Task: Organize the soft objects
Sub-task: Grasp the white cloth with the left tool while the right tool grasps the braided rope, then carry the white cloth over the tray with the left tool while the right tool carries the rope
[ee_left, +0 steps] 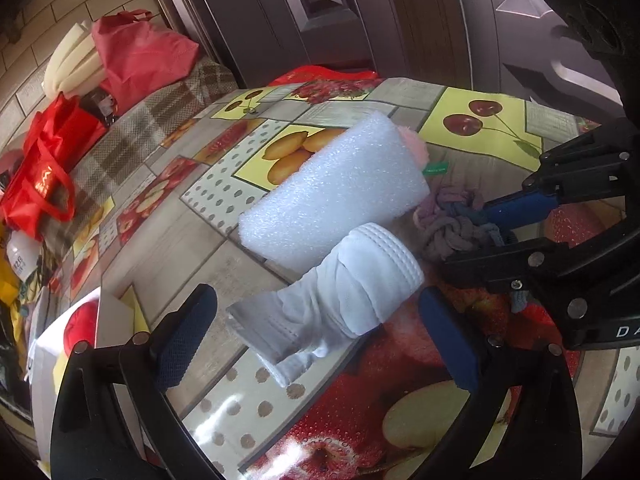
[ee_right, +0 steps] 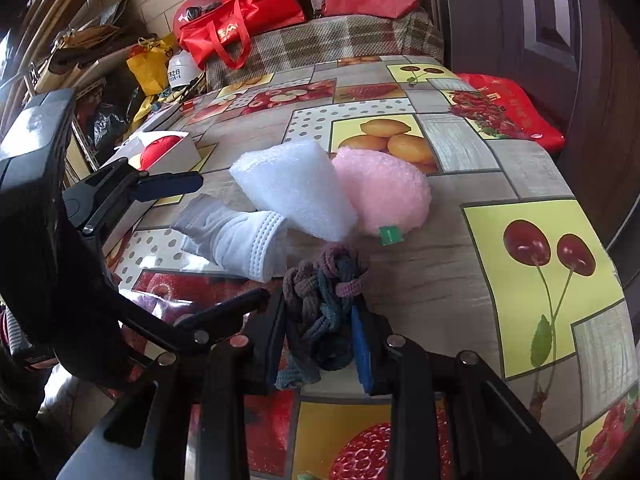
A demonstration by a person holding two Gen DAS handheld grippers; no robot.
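On the fruit-patterned table (ee_left: pixel 224 268) a rolled white sock (ee_left: pixel 348 296) lies between the fingers of my left gripper (ee_left: pixel 316 340). That gripper is open, with neither pad touching the sock. Behind the sock rest a white foam roll (ee_left: pixel 332 192) and a pink foam ball (ee_left: pixel 414 142). My right gripper (ee_right: pixel 318 320) is shut on a knotted braid of grey, purple and teal cord (ee_right: pixel 324 296), which rests on the table (ee_right: pixel 460 264). The right wrist view also shows the sock (ee_right: pixel 244 244), the foam roll (ee_right: pixel 296 192), the pink ball (ee_right: pixel 384 192) and the left gripper (ee_right: pixel 200 246).
A white box holding a red ball (ee_right: pixel 168 152) stands at the table's left edge. Beyond the table, red bags (ee_right: pixel 240 24) sit on a plaid-covered bench (ee_right: pixel 328 44). A red packet (ee_right: pixel 508 100) lies past the far right edge, by dark cabinet doors (ee_left: pixel 320 12).
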